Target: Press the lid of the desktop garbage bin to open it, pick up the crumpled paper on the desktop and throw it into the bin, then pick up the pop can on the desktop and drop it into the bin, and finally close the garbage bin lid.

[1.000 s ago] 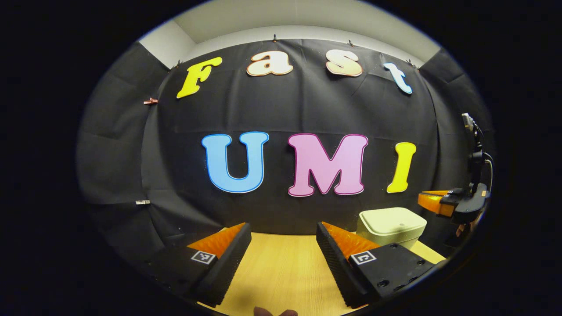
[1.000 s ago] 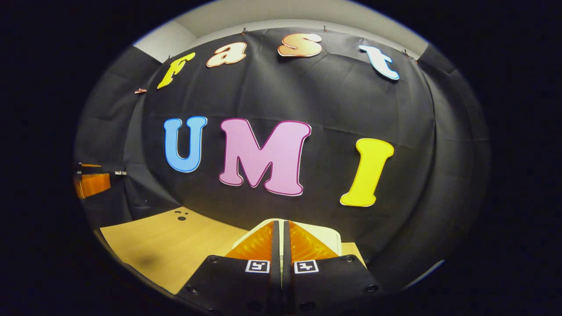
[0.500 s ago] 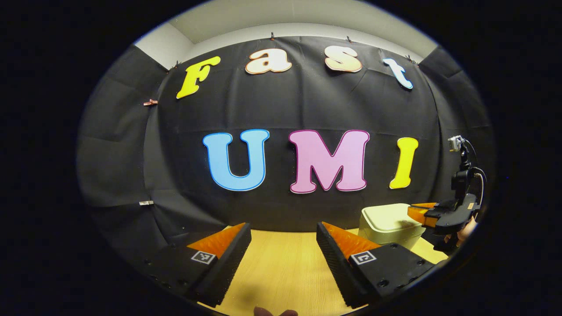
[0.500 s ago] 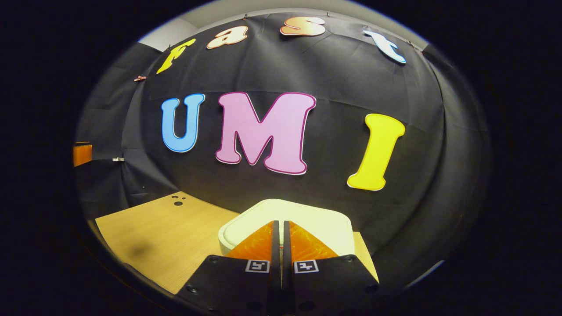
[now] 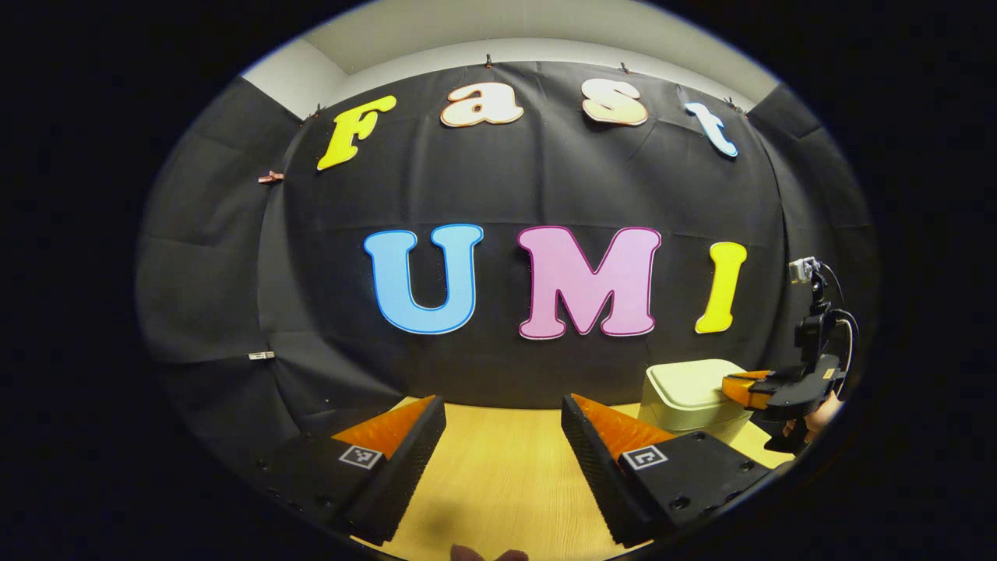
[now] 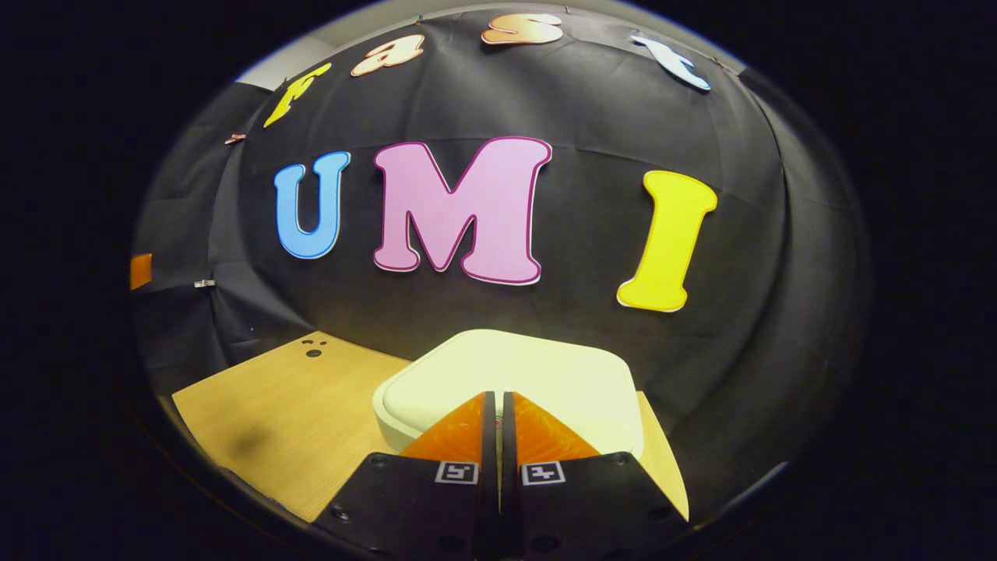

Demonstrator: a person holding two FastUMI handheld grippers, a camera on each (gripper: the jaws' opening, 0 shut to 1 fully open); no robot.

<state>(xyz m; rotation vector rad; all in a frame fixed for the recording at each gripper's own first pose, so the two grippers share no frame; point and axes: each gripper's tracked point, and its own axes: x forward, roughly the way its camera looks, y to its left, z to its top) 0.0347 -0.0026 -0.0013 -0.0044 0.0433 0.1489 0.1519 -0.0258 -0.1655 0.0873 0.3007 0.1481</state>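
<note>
Black cloth hangs behind the pale wooden desktop where I work. My right gripper, its fingers pressed together with nothing between them, sits over the near edge of the cream, rounded-square plastic bin's closed lid; whether it touches, I cannot tell. My left gripper hovers spread wide above bare wood, well apart from that bin.

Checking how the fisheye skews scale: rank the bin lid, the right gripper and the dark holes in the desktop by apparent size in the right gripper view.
1. Right gripper, nearest the camera, so its size is exaggerated.
2. Bin lid, closed.
3. Dark holes, tiny on the desktop.
</note>
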